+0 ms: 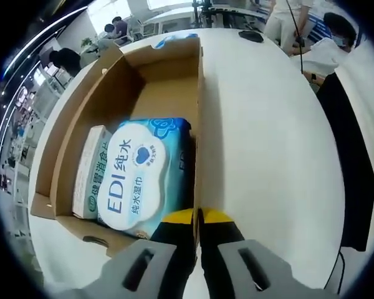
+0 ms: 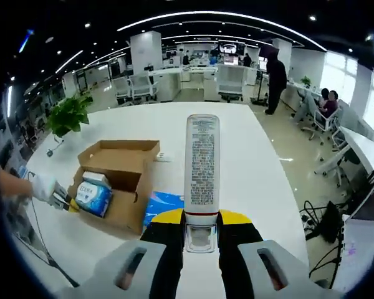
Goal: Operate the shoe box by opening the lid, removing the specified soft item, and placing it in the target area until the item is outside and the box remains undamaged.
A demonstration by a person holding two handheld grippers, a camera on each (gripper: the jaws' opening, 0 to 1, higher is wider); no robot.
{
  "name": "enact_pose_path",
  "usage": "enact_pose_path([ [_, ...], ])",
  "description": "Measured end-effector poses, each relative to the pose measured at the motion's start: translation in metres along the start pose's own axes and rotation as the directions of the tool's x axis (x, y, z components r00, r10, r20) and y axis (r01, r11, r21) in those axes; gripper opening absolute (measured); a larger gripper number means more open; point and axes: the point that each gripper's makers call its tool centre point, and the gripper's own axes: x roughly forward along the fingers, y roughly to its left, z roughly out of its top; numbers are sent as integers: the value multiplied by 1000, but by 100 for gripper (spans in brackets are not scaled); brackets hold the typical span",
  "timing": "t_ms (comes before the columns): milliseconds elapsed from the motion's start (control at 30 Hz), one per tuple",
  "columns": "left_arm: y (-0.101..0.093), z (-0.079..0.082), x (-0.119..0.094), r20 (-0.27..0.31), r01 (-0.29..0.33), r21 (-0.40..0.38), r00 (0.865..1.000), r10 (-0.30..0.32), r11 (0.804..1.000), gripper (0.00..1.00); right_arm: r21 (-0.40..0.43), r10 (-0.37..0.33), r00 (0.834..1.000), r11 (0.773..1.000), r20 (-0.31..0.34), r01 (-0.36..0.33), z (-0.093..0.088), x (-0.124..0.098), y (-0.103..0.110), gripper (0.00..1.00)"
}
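Observation:
An open brown cardboard box lies on the white table. Inside it are a blue-and-white pack of wet wipes and a slim pale carton at its left. My left gripper is shut on the box's side wall, one yellow tip on each face. In the right gripper view the box sits at the left with the wipes pack in it, and the left gripper grips its edge. My right gripper is shut on the cap end of a white tube, held upright above the table.
A blue flat piece sticks out from under the box. The white table spreads wide to the box's right. A gloved hand holds the left gripper. A potted plant stands at the table's far left; people and desks are behind.

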Motion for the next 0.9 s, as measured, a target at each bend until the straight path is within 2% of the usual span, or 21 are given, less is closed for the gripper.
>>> enact_pose_path([
  [167,0,0,0,-1,3,-1,1000,-3,1000,1,-67,-28,1000,997,-11,28,7,5,-10,17],
  [233,0,0,0,-1,3,-1,1000,-3,1000,1,-76,-26,999,997,-26,24,3,13,-16,17],
  [267,0,0,0,-1,2,-2,1000,-2,1000,1,-62,-11,999,998,-35,9,-1,17,-18,17],
  [300,0,0,0,-1,1,-3,1000,-1,1000,1,-17,4,998,1000,-70,-5,-10,23,-20,17],
  [400,0,0,0,0,-2,-4,1000,2,1000,1,-34,-14,991,999,-131,9,-27,36,-33,17],
  [500,0,0,0,1,-3,-1,1000,3,1000,1,-28,-21,990,999,-139,17,-33,44,-39,17],
  [533,0,0,0,0,0,0,1000,0,1000,1,-36,-28,986,999,-162,22,-40,49,-43,17],
  [767,0,-1,1,-1,3,3,1000,-3,1000,1,-29,-13,976,1000,-216,7,-57,64,-45,17],
  [900,1,0,1,-1,2,2,1000,-2,1000,1,-24,-9,973,1000,-229,4,-58,70,-48,17],
])
